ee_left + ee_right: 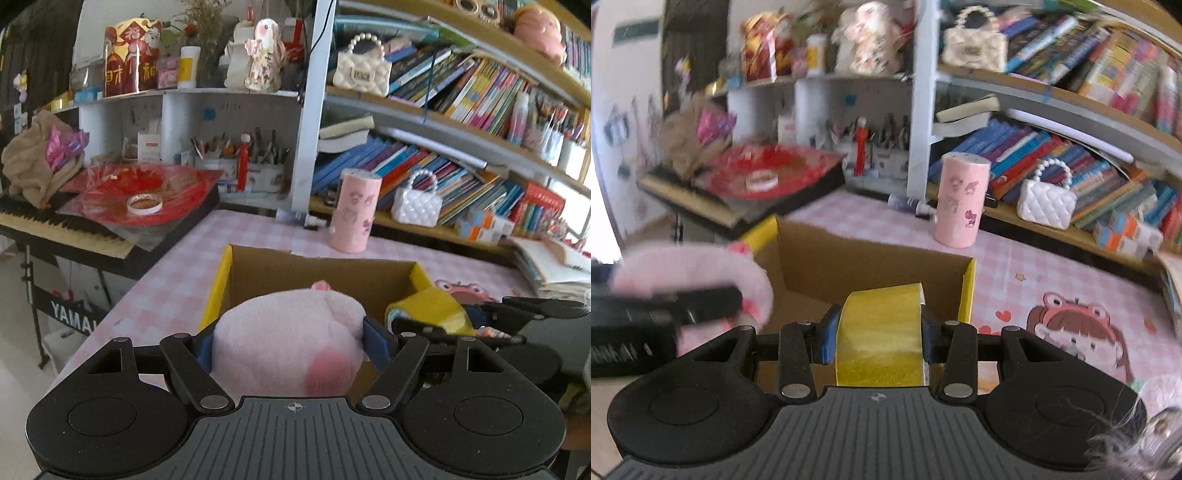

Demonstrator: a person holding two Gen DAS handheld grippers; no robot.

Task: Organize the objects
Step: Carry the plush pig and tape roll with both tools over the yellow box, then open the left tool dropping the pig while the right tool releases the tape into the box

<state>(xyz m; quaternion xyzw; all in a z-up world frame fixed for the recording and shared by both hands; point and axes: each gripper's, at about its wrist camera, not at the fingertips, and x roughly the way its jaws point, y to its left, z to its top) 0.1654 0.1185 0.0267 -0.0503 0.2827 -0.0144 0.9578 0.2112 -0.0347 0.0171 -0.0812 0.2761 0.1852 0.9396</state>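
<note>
A pink plush toy (291, 339) with a rosy cheek patch fills my left gripper (291, 343), whose blue pads are shut on its sides. It hangs over the near edge of an open cardboard box (317, 273) with yellow flaps. My right gripper (877, 332) is shut on a yellow tape roll (882, 332), held upright above the same cardboard box (864, 266). In the left wrist view the tape roll (428, 310) and right gripper show at the right. In the right wrist view the plush toy (701, 269) and left gripper appear blurred at the left.
The box stands on a pink checked tablecloth (177, 280). A tall pink cylinder (354, 210) stands behind the box, with a white quilted handbag (417, 203) and bookshelves beyond. A keyboard (66, 229) piled with red wrapping and a tape ring sits to the left.
</note>
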